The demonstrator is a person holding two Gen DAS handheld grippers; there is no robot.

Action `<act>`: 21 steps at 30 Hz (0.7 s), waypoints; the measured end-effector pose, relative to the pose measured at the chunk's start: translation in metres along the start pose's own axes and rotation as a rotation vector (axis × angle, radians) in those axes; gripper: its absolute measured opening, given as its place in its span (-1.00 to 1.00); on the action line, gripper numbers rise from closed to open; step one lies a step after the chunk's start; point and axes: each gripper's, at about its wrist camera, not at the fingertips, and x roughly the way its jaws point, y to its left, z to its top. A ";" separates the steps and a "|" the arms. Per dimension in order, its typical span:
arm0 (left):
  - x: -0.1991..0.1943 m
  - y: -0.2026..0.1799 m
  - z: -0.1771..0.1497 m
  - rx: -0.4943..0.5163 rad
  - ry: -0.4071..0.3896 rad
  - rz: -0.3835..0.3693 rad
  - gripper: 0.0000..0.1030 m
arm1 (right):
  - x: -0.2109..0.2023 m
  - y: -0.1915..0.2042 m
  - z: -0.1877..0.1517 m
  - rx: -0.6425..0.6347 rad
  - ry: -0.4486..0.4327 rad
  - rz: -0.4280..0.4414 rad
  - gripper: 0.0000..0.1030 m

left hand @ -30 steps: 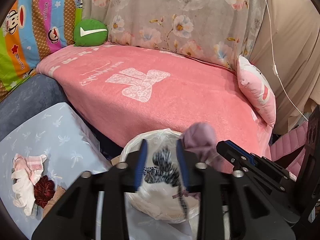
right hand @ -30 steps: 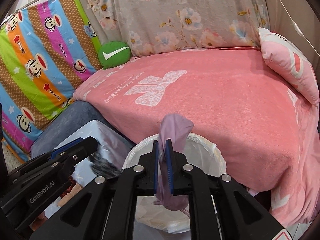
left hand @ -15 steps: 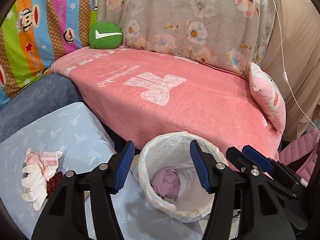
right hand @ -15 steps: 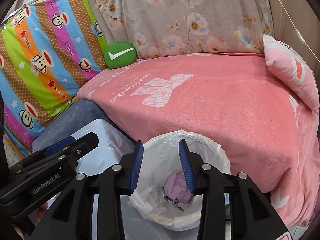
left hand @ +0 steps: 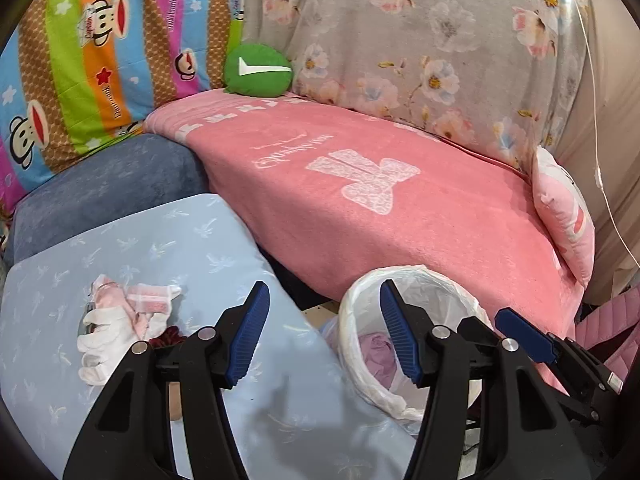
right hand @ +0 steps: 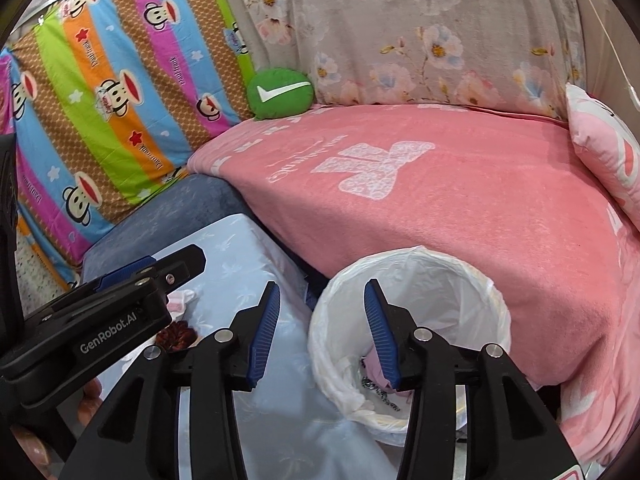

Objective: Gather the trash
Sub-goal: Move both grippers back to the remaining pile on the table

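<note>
Both claws, left (left hand: 324,334) and right (right hand: 320,330), gape wide above one bin (right hand: 460,268) holding one purple cloth (left hand: 378,350).

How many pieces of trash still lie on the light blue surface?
2 that I can tell: a white-and-pink crumpled cloth piece at its left side, and a dark red scrunchie just beside it. Others may be hidden behind the grippers.

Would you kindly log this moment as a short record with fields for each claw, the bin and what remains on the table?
left claw: open, empty
right claw: open, empty
bin: white liner, beside the pink blanket
bin contents: purple cloth, black-and-white scrap
table: light blue cover
left to collect: white and pink cloths, dark red scrunchie
</note>
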 end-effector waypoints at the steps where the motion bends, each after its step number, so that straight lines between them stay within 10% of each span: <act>1: -0.001 0.004 0.000 -0.007 -0.001 0.007 0.07 | 0.001 0.005 -0.001 -0.007 0.004 0.006 -0.11; 21: -0.019 0.119 -0.035 -0.185 0.038 0.159 0.51 | 0.031 0.100 -0.034 -0.125 0.111 0.113 0.15</act>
